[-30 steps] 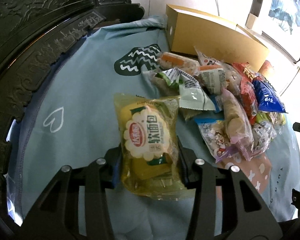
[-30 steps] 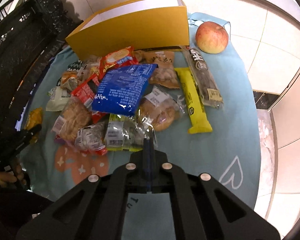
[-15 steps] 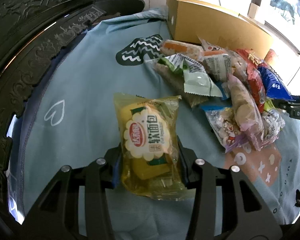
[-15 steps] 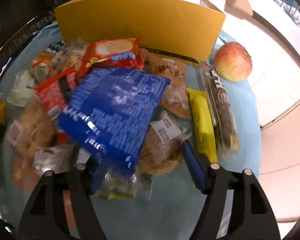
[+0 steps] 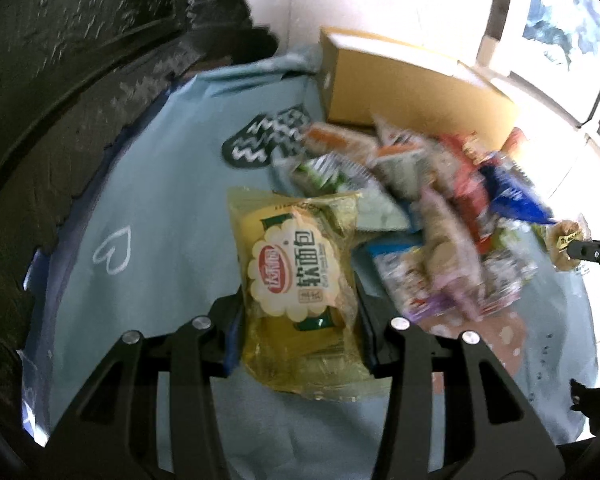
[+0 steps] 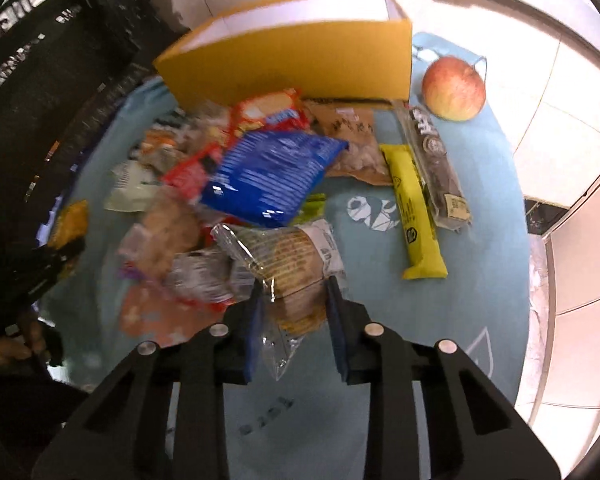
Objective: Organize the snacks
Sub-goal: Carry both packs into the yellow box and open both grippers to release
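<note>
Left tongs [image 5: 300, 312]: I'm gripping the yellow soft-bread packet [image 5: 296, 280] across its lower half, pads pressing both sides.
Right tongs [image 6: 296, 300]: I'm closing the jaws on the clear-wrapped brown pastry [image 6: 288, 264]; it's sitting between the fingers, wrapper tail hanging below.
Snack pile [image 6: 228, 184]: it's lying on the blue cloth [image 6: 480, 280], blue biscuit bag [image 6: 268, 176] on top at 12 o'clock from my right tongs.
Strays: yellow bar [image 6: 414, 216] and dark cookie sleeve [image 6: 436, 168] are lying side by side at 2 o'clock, apple [image 6: 454, 88] beyond them.
Yellow cardboard box [image 6: 292, 68]: it's standing open at 12 o'clock, behind the pile.
Step in hand: I'm picking, one snack per hand, I'd say; neither looks placed yet.
Next move: I'm judging both need lifting clear of the pile and carrying to the box, likely the goal; the loose wrapper could slip, so firm grip first.
</note>
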